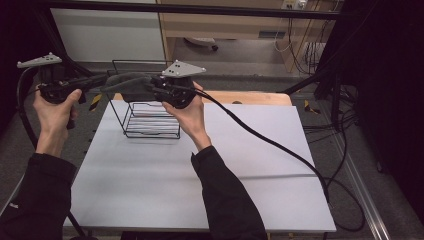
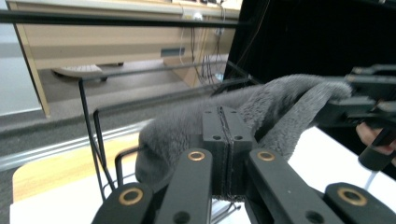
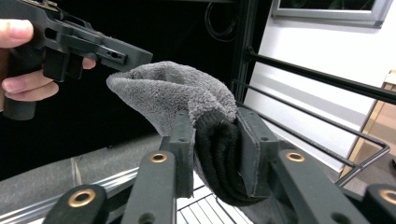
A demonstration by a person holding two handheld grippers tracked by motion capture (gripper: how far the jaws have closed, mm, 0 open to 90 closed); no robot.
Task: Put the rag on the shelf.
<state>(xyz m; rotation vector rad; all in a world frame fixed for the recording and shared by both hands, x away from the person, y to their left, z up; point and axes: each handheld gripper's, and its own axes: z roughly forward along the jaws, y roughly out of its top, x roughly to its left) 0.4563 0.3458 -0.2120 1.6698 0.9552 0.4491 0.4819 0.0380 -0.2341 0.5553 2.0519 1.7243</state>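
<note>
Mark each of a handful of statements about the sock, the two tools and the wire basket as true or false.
1. The grey sock is held between both tools. True: the left tool grips one end and the right tool the other.
2. The sock lies flat on the white table top. False: it is held up in the air, over the wire basket.
3. The wire basket is black. True.
4. The left tool's jaws stand wide open. False: they are pressed together on the sock's fabric.
5. The basket stands on the floor. False: it stands on the table top, towards its far edge.
</note>
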